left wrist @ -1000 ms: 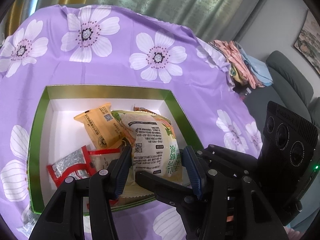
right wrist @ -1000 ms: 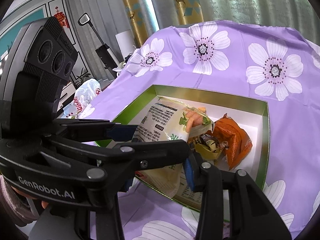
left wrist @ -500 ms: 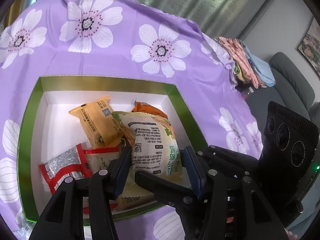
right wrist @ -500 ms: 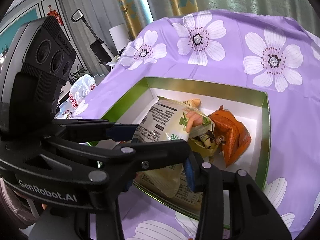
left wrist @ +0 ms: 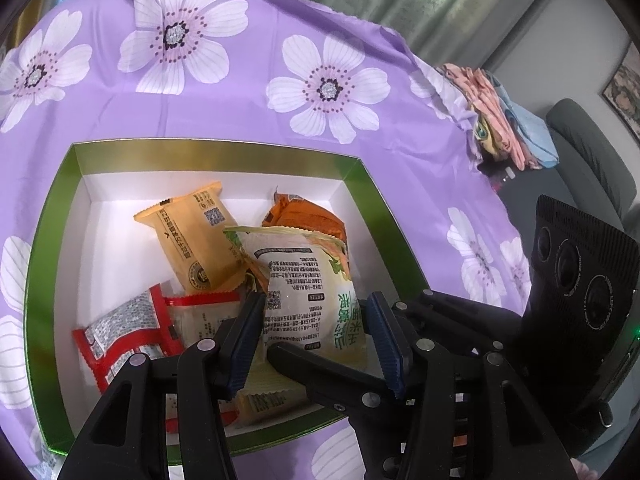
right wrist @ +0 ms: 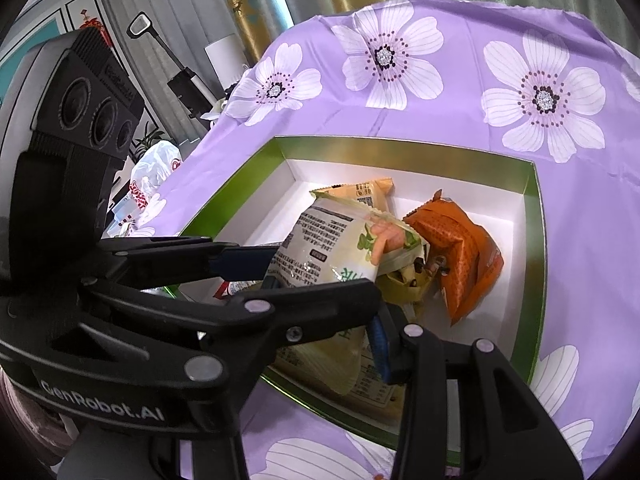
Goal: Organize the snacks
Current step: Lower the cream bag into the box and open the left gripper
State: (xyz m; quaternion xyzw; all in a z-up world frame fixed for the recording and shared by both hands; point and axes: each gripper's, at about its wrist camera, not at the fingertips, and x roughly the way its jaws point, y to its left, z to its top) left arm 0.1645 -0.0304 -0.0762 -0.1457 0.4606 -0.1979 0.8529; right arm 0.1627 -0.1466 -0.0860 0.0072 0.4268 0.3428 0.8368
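Note:
A green-rimmed box [left wrist: 362, 176] with a white floor sits on the purple flowered cloth. It holds a tan packet [left wrist: 192, 240], an orange packet [left wrist: 308, 220] and a red-and-silver packet [left wrist: 124, 324]. My right gripper [right wrist: 320, 284] is shut on a pale cream-and-green snack bag [right wrist: 320, 248] and holds it over the box; one blue pad [right wrist: 378, 340] shows. In the left wrist view the bag [left wrist: 308, 292] stands between the pads of my left gripper [left wrist: 314, 336], whose jaws are apart beside it. The box [right wrist: 536, 208] and orange packet [right wrist: 460, 248] also show in the right view.
Folded pink and blue clothes [left wrist: 504, 124] lie past the table's right edge, near a grey sofa [left wrist: 592, 152]. A white plastic bag [right wrist: 152, 168] and a vacuum [right wrist: 180, 76] stand off the table's left side. Curtains hang behind.
Both grippers and the held bag have moved forward over the box, which now fills more of each view. The orange packet has come into sight behind the bag.

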